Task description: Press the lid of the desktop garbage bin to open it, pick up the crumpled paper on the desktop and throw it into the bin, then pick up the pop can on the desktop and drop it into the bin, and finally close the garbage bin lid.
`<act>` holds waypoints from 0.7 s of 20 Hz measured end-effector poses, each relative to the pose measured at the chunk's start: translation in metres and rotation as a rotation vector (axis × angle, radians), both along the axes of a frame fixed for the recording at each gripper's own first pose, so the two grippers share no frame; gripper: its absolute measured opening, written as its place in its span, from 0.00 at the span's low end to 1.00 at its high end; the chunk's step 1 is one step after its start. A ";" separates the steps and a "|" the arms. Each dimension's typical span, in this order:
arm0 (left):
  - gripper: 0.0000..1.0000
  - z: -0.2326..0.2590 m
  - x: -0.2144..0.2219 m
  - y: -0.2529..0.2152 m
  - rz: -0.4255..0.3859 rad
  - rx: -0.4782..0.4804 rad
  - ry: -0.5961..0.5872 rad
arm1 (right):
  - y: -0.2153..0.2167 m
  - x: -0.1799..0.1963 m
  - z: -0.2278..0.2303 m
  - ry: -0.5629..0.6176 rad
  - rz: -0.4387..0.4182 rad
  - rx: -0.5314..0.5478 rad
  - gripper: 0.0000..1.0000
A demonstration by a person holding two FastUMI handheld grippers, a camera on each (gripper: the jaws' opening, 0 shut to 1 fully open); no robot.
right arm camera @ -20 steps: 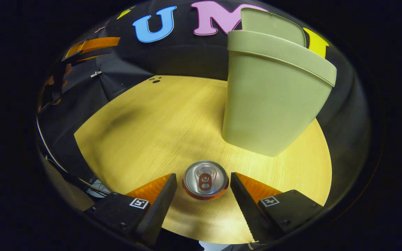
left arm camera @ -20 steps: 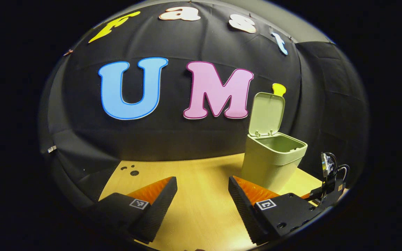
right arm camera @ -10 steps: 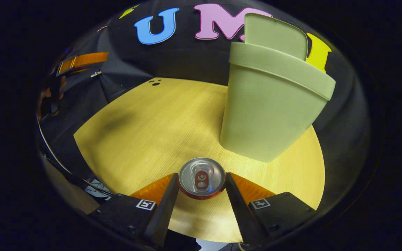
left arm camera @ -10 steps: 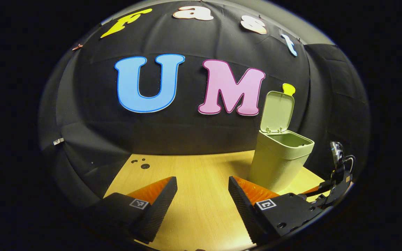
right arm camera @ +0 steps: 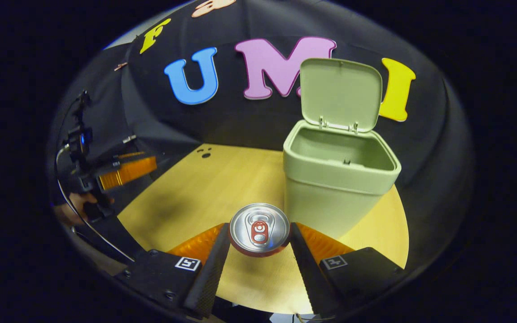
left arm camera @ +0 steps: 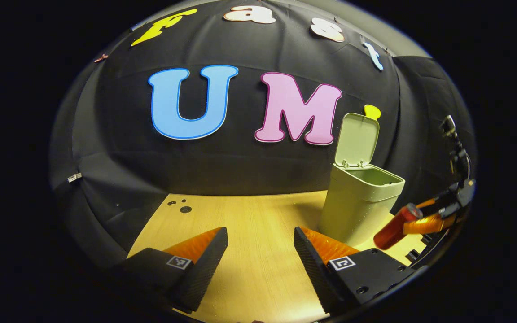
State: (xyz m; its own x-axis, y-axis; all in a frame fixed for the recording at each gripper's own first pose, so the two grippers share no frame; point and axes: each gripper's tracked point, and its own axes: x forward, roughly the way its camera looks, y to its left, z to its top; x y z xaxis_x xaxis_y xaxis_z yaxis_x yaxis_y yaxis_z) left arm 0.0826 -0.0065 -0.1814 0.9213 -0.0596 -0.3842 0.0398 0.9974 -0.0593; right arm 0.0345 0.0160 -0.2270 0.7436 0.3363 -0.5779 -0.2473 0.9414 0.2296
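A pale green desktop bin (right arm camera: 337, 179) stands on the wooden table with its lid (right arm camera: 341, 94) tipped up and back. My right gripper (right arm camera: 259, 240) is shut on a red pop can (right arm camera: 259, 229), seen from its silver top, lifted off the table just in front of the bin. In the left gripper view the same can (left arm camera: 395, 226) hangs tilted at the far right beside the bin (left arm camera: 359, 202), held by the right gripper (left arm camera: 435, 215). My left gripper (left arm camera: 260, 251) stands open over the bare table with nothing between its fingers.
The wooden table (right arm camera: 204, 188) has small dark holes (right arm camera: 205, 153) near its far left corner. The left gripper (right arm camera: 119, 172) and the hand holding it (right arm camera: 72, 211) show at the left edge of the right gripper view. Black cloth walls close in behind.
The right gripper has risen with the can in its grip, so the bin's open mouth now shows from above. The left gripper has barely moved.
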 end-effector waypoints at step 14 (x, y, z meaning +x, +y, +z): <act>0.96 -0.002 0.002 -0.010 0.001 0.015 0.007 | -0.074 0.111 0.066 -0.168 -0.193 0.039 0.82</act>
State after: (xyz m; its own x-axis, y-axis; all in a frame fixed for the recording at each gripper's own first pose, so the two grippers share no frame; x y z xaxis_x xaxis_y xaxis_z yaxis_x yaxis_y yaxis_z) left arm 0.0842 -0.0162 -0.1830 0.9188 -0.0531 -0.3910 0.0385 0.9982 -0.0450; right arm 0.1454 -0.0579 -0.1614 0.8807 0.1988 -0.4299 -0.1020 0.9659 0.2378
